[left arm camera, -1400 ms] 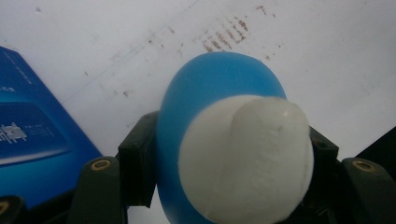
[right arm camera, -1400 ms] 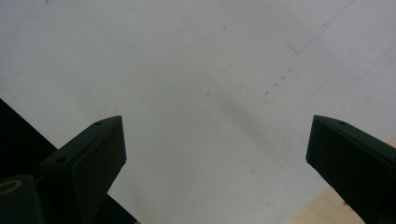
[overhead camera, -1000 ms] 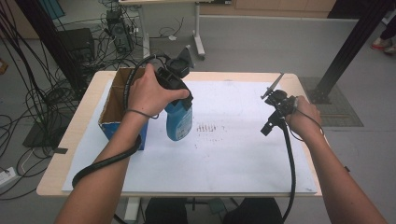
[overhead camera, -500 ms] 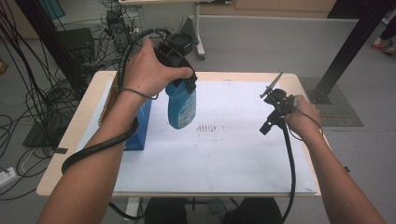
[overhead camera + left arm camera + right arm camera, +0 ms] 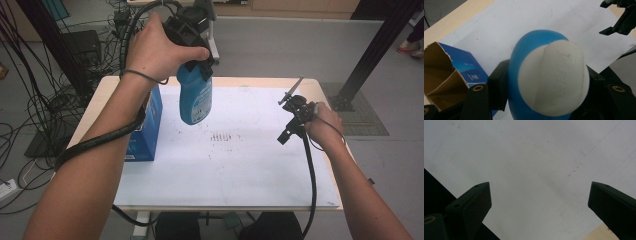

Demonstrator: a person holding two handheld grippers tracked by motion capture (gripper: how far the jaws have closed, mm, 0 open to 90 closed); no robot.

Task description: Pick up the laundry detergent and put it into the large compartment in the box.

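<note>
The bottle is bright blue with a white cap and a pale label of small print. The box at the left of the frame is a deeper blue with white lettering (its torn-open inside is plain brown card). Both claws are black. The table is light wood under a white sheet speckled with dark brown dots near its middle.

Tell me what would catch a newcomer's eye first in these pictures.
The blue bottle with its white cap stands out, hanging in the air above the white sheet, clamped in the left gripper. Beside it at the table's left stands an open blue box.
</note>
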